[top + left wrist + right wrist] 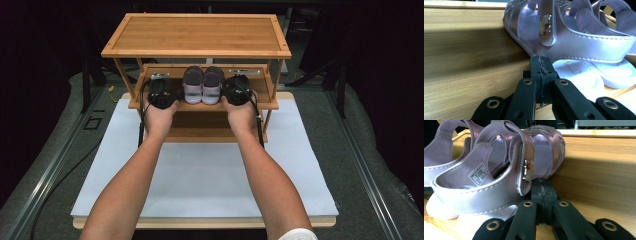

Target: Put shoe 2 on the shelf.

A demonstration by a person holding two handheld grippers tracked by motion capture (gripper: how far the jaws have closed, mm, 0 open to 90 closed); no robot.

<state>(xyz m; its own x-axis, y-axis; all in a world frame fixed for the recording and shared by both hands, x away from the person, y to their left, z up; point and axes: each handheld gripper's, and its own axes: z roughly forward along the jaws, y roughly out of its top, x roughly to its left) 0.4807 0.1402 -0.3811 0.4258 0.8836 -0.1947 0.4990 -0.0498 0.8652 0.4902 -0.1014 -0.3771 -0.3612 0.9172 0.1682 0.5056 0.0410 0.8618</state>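
Top shelf (197, 34): we see bamboo slats inside a raised rim, bare, toward 12 o'clock.
White mat (200, 175): it spreads from the centre to 6 o'clock over a wooden board (200, 223).
Grey floor covering (65, 150): at 9 and 3 o'clock.
Metal rail (367, 175): perhaps a track, at 4 o'clock.

the left gripper (541, 61) rests with its black jaws pressed together, the tips touching the side of a lilac sandal (584, 45). the sandal stands on a wooden shelf (469, 57), with a second sandal (619, 17) just behind it.
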